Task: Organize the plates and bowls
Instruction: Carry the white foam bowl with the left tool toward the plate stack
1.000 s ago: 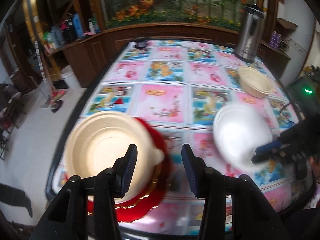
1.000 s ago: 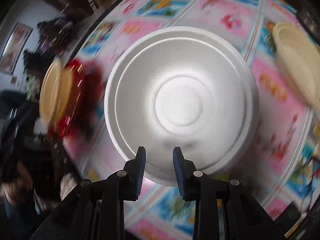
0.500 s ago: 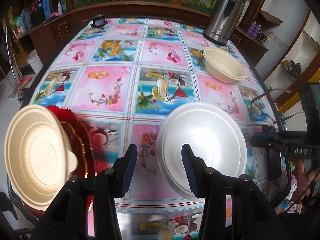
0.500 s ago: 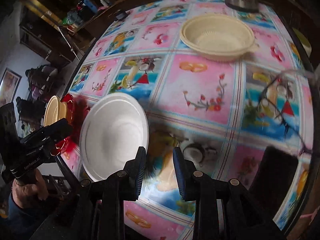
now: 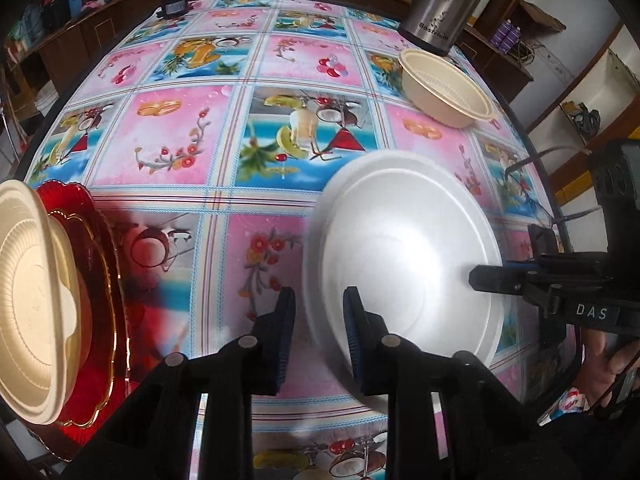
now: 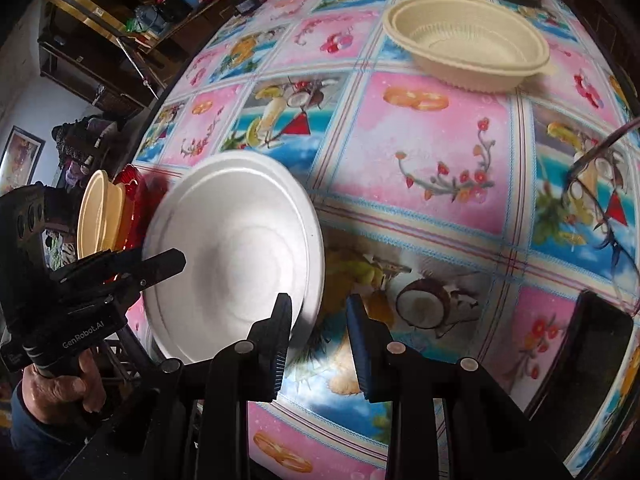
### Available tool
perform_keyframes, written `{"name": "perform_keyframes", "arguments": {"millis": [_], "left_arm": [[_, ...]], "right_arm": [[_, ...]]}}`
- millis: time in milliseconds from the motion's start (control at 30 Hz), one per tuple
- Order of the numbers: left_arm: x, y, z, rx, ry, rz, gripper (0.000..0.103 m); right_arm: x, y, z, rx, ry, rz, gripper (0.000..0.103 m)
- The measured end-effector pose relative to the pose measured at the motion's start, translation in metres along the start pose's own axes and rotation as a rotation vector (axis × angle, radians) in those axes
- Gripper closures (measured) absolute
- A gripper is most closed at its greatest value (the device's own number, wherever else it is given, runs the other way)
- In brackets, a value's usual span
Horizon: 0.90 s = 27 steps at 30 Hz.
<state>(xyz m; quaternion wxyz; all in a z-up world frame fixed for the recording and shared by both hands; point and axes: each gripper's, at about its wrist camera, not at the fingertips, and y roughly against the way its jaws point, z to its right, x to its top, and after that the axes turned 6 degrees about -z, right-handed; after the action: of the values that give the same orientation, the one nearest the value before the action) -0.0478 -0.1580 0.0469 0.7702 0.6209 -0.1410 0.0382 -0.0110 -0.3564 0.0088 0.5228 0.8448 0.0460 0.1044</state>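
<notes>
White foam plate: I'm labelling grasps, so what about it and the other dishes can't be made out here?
1. Left wrist view: the left gripper jaws have just been closing, white foam plate rim between them; blur hides whether pads press it.
2. Right wrist view: the same for the right gripper.
3. Left wrist view: red plate, mostly covered by the beige bowl and cut by the frame edge.

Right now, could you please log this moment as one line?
left gripper: jaws just closing around white bowl rim, gap remains | right gripper: jaws just closing around opposite rim, gap remains
</notes>
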Motion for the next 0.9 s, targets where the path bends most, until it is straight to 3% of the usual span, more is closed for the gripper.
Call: {"name": "perform_keyframes", "arguments": {"millis": [167,467,900], "left_arm": [[-0.002,0.003,0.008,0.035,-0.041,0.011,0.085],[-0.004,0.004,0.002,0.048,-0.026,0.011,0.085],[-0.009,0.01,0.013,0.099,-0.084,0.035,0.086]], "right_arm": [[0.0,0.003,-0.007,-0.009,0.021,0.016,0.091],[-0.003,0.016,-0.011,-0.032,0.051,0.063,0.091],[-0.006,0.012,-0.007,-0.027,0.018,0.058,0.091]]}}
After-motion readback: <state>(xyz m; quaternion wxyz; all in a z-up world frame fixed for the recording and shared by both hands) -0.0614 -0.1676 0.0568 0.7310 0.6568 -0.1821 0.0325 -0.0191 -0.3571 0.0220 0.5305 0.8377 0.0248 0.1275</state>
